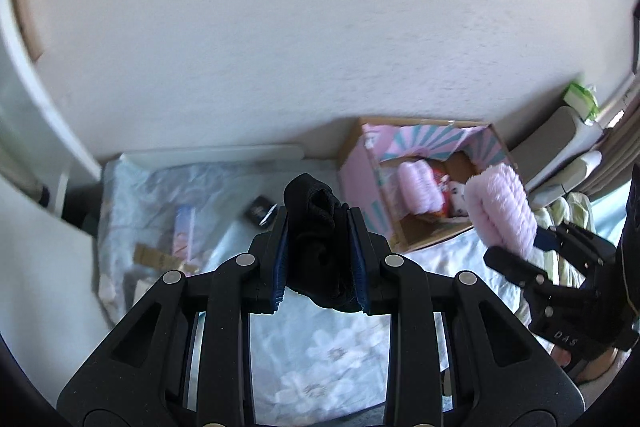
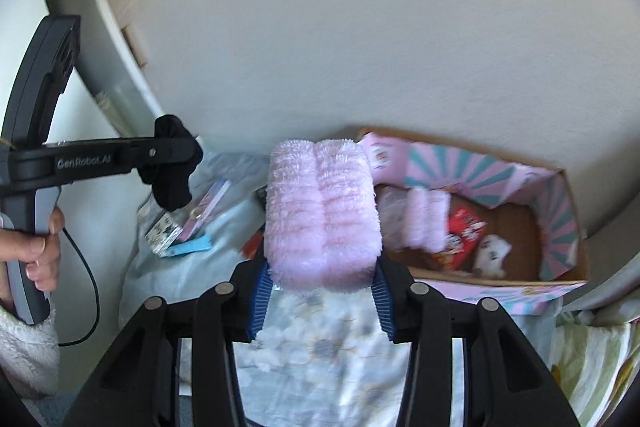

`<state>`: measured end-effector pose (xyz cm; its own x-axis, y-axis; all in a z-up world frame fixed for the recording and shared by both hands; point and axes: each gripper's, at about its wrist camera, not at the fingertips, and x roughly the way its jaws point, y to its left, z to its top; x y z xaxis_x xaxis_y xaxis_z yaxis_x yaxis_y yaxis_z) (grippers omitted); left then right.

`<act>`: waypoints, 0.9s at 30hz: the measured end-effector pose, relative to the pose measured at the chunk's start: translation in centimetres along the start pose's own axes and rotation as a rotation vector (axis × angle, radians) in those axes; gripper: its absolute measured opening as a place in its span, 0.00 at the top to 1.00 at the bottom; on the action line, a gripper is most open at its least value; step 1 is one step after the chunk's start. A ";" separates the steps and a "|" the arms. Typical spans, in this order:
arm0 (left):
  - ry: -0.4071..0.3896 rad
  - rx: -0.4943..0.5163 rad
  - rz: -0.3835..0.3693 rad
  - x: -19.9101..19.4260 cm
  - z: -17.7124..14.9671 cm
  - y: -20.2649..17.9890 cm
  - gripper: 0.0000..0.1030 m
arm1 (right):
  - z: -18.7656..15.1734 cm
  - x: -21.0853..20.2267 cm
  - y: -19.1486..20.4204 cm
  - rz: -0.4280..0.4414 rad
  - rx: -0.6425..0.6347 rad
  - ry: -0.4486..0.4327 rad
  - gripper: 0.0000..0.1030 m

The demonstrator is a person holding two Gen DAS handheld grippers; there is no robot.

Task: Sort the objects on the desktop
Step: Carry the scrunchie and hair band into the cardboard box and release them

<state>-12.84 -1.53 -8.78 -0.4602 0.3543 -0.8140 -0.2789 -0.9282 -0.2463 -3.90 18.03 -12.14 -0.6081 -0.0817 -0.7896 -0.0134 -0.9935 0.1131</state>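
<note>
Socks are what we are sorting: our left gripper (image 1: 318, 223) is pinching a black sock (image 1: 316, 227), our right gripper (image 2: 322, 267) a pink sock (image 2: 322, 211), both held short of the box (image 2: 560, 267). Another pink roll (image 2: 428, 223) and packets are lying inside already; cards (image 2: 188, 227) are waiting on the sheet.

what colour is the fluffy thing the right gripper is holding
Pale pink fluffy cloth, clearest in the right wrist view.

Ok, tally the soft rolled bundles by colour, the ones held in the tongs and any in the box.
Pink fluffy bundles: 2, one held in the right tongs at, one inside the box at.
Black bundles: 1, held in the left tongs at.
Total: 3.
</note>
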 end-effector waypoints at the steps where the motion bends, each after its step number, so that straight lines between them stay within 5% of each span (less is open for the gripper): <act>1: -0.003 0.016 0.000 0.0 0.4 -0.8 0.76 | 0.2 -0.3 -0.5 -0.011 -0.003 -0.008 0.60; 21: 0.081 0.194 -0.095 7.0 5.1 -13.2 0.76 | 1.1 -1.5 -13.7 -0.100 0.178 -0.003 0.60; 27: 0.116 0.235 -0.056 10.0 5.8 -15.5 0.76 | 1.3 -0.1 -15.8 -0.085 0.202 0.046 0.60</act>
<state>-18.06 17.06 -10.05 -0.3428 0.3766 -0.8606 -0.4954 -0.8509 -0.1749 -4.65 33.86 -13.04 -0.5612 -0.0060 -0.8277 -0.2248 -0.9613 0.1594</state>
